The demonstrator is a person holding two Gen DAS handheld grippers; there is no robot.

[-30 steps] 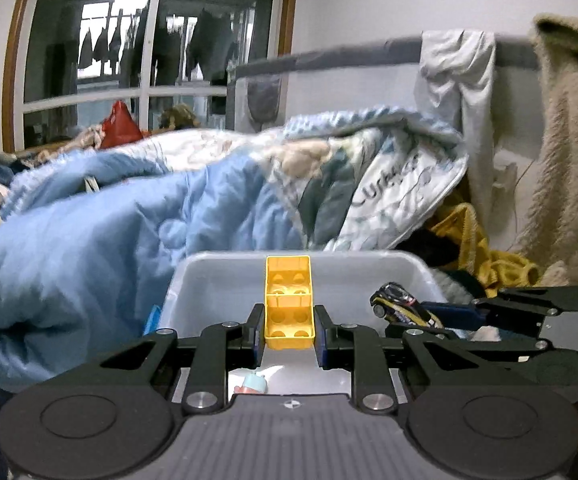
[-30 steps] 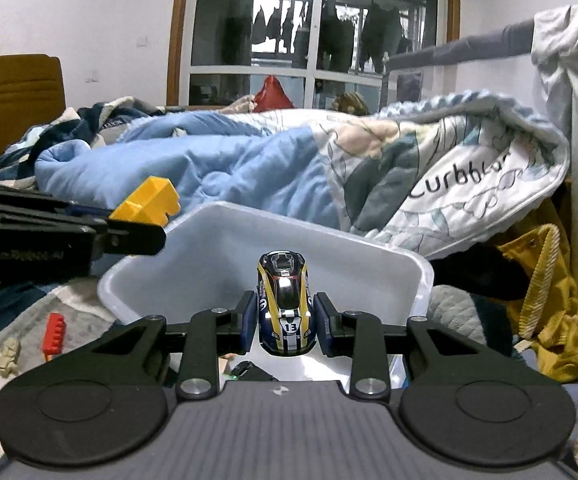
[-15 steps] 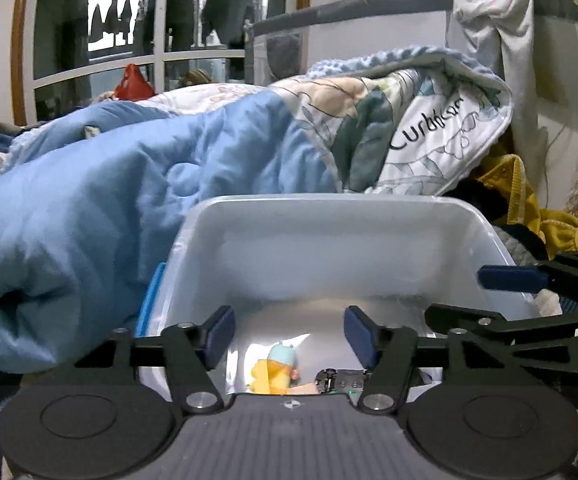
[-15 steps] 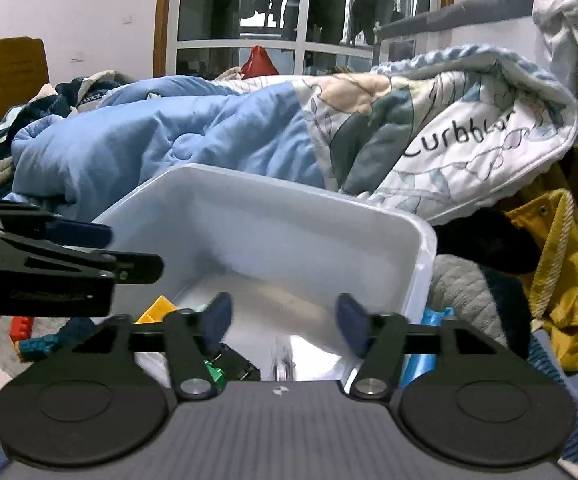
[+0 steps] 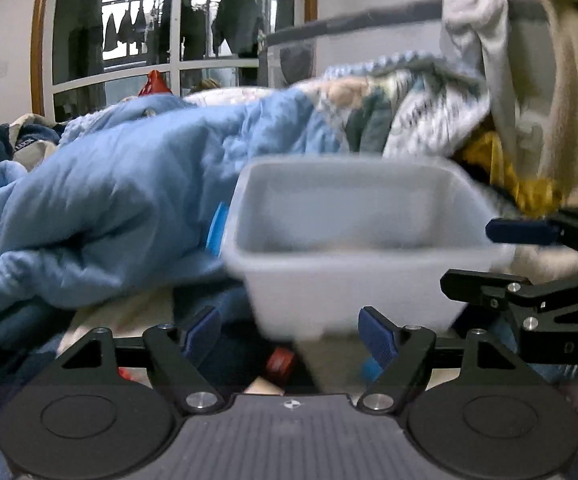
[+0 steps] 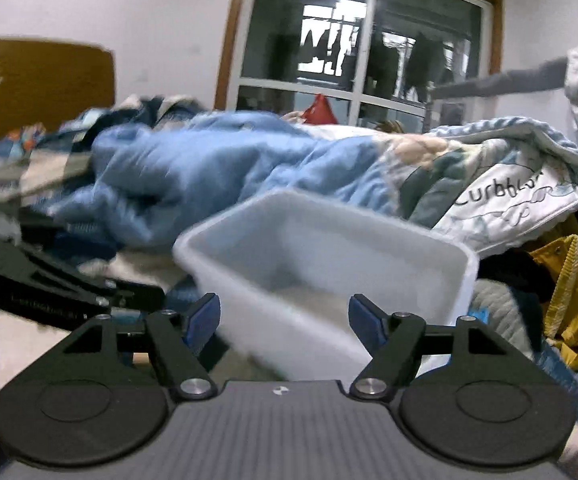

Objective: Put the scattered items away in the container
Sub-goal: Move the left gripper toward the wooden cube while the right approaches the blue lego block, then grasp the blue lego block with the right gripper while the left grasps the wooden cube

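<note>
- Dropped both loads since the earlier frames: yellow brick gone from the left gripper, toy car gone from the right gripper; pulled back and lower too, so the white container stood beyond the fingertips rather than beneath them.
- Held nothing at either tool; blue pads well apart and jaws opening on both sides, only the near wall of the container showing through each gap.
- Sat on the bedding, upright, just beside the blue duvet; interior mostly hidden by the near rim and blur, so contents could not be confirmed here.
- Judged partly done: two items presumably delivered.
- Left to gather, as far as visible: a red piece and a small blue piece on the bedding below the left tool, both blurred and hard to name.
- Showed little else loose in the right view; too smeared to count further items.
</note>
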